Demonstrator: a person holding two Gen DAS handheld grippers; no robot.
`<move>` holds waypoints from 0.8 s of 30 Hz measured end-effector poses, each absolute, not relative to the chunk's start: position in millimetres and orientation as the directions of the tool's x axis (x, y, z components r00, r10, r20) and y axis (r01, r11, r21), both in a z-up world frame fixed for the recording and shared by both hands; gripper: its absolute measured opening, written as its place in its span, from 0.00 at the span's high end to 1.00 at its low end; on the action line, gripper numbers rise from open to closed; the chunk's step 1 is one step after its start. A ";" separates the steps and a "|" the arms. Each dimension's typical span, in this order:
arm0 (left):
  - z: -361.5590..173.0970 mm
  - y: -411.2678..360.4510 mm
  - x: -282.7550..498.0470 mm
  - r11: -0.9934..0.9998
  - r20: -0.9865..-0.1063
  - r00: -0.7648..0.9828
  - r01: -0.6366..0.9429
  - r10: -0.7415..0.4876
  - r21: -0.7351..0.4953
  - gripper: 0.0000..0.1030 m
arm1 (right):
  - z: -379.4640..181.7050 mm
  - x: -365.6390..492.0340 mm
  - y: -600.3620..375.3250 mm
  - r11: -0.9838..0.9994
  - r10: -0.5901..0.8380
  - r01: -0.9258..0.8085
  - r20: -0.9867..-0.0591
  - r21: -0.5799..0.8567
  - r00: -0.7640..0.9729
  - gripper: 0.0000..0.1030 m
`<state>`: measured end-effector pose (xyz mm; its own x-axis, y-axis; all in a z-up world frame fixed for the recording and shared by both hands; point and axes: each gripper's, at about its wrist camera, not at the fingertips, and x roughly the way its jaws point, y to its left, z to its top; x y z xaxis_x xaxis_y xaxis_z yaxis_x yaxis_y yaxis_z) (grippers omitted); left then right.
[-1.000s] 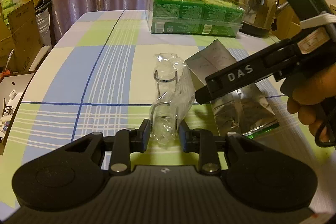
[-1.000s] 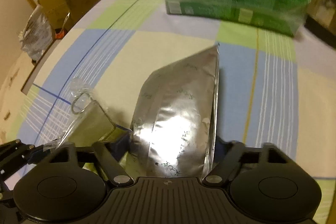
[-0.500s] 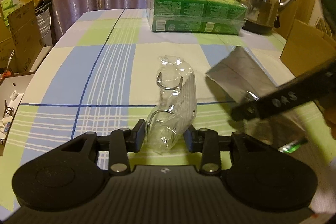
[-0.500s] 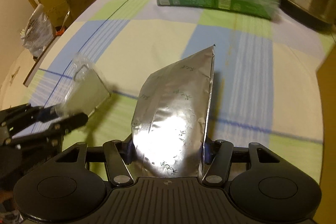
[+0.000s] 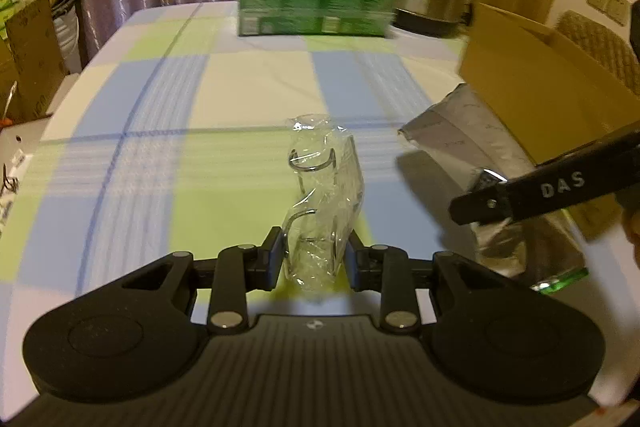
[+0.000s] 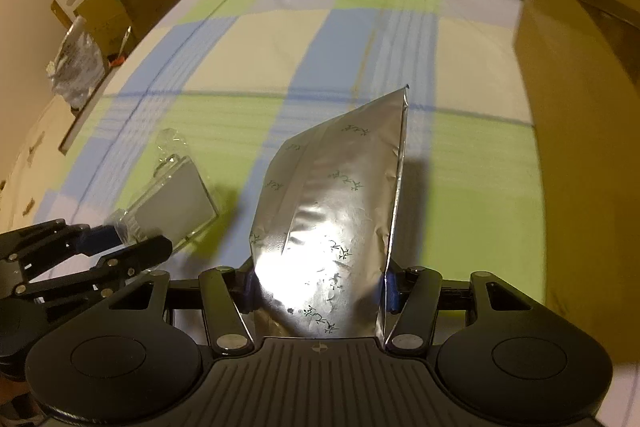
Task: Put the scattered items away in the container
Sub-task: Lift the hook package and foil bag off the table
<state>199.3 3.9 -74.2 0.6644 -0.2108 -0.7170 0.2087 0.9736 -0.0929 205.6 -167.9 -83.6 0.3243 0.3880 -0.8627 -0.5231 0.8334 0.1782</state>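
The clear packet (image 5: 322,211) is pinched by the left gripper (image 5: 314,259) and is now carried clear of the tablecloth (image 5: 224,99), where a second ago it was lower and farther left. The foil bag (image 6: 332,227) is clamped in the right gripper (image 6: 320,291) — its jaws have just been closing on it. The cardboard box (image 5: 536,83) has come into view at the right — both items appear headed there.

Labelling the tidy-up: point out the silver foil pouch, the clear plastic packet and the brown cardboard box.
silver foil pouch (image 6: 332,235), right wrist view, front face.
clear plastic packet (image 5: 324,203), left wrist view, middle.
brown cardboard box (image 5: 532,79), left wrist view, side wall.
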 end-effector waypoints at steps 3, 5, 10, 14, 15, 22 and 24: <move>-72.9 -9.0 175.4 0.973 -0.720 0.660 0.207 -0.216 -0.101 0.75 | -83.6 185.4 -181.6 0.836 0.377 -0.521 -0.870 0.172 0.319 0.49; -74.3 -15.0 162.9 0.973 -0.724 0.656 0.208 -0.213 -0.098 0.75 | -86.1 175.3 -188.3 0.839 0.369 -0.518 -0.874 0.167 0.315 0.49; -79.1 -22.3 146.8 0.976 -0.730 0.656 0.203 -0.192 -0.075 0.74 | -96.6 161.6 -199.1 0.846 0.356 -0.505 -0.886 0.170 0.298 0.48; -81.5 -26.1 147.3 0.973 -0.735 0.652 0.226 -0.186 -0.046 0.67 | -101.2 158.1 -200.1 0.844 0.351 -0.512 -0.887 0.161 0.300 0.48; -82.6 -27.2 148.9 0.972 -0.736 0.652 0.231 -0.182 -0.037 0.67 | -101.7 159.1 -199.9 0.843 0.354 -0.512 -0.886 0.164 0.299 0.48; -92.3 -35.2 155.5 0.967 -0.743 0.649 0.256 -0.161 0.013 0.67 | -107.8 160.5 -203.1 0.842 0.360 -0.512 -0.884 0.171 0.297 0.39; -95.4 -37.9 156.0 0.964 -0.745 0.649 0.265 -0.155 0.031 0.67 | -107.9 161.3 -203.0 0.841 0.362 -0.513 -0.883 0.171 0.299 0.38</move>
